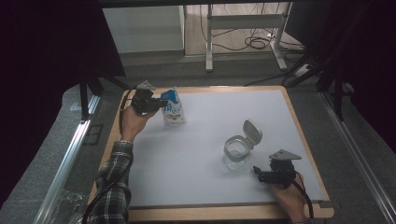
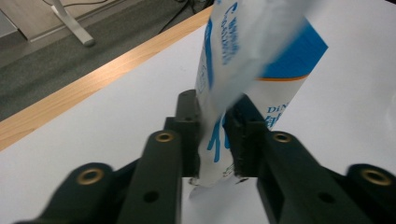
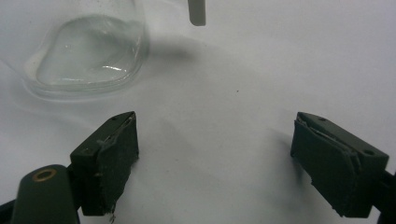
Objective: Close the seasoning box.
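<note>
The main risk is with the pouch (image 1: 173,107), the blue and white soft pack that stands at the far left of the white surface (image 1: 205,140). The left gripper (image 1: 150,103) has its jaws closed on a thin flat edge of the pouch, and in the left gripper view this edge sits between the two pads with only a small part inside. A soft film like this can slide out of the pads, or the pouch can fold and swing if it is tilted, so the contents may go beside the target. The upper part of the pouch is blurred in that view, so I cannot say if its top is cut open.

The second risk is the glass jar (image 1: 236,151), which stands open near the right middle of the surface with its grey lid (image 1: 252,131) hinged up behind it. Nothing holds the jar, so a push from the pouch can move or tip it.

The right gripper (image 1: 264,175) is just beside the jar, on the near right side. Its jaws are wide apart and empty, and the jar lies ahead and to the left of them in the right gripper view, not between them.
</note>
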`<move>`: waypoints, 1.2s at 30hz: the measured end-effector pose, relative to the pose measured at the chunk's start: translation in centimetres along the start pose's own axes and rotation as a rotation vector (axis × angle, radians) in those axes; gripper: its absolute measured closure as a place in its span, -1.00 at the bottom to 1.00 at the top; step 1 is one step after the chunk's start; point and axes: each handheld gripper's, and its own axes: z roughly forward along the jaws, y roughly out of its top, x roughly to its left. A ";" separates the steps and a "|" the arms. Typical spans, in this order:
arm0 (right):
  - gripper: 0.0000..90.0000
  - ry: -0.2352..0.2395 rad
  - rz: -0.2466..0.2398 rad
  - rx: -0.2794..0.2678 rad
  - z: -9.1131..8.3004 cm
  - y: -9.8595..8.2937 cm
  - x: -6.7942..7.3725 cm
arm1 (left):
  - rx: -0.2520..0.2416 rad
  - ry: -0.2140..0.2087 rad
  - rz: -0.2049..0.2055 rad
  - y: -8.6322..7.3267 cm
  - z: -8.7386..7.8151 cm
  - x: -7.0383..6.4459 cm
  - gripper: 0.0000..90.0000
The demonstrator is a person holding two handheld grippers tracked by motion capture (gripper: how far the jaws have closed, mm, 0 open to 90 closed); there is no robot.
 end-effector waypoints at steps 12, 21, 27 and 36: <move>-0.65 0.000 0.000 0.000 0.0 0.0 0.0 | -0.009 0.005 0.019 -0.3 -0.3 -0.6 0.99; -0.65 0.000 0.000 0.000 0.0 0.0 0.0 | -0.026 -0.024 0.001 -0.6 -0.7 -1.1 0.99; -0.65 0.000 0.000 0.000 0.0 0.0 0.0 | -0.046 -0.045 -0.008 -0.7 -0.8 -1.5 1.00; -0.65 0.000 0.000 0.000 0.0 0.0 0.0 | -0.060 -0.048 -0.006 -0.6 -0.9 -2.0 1.00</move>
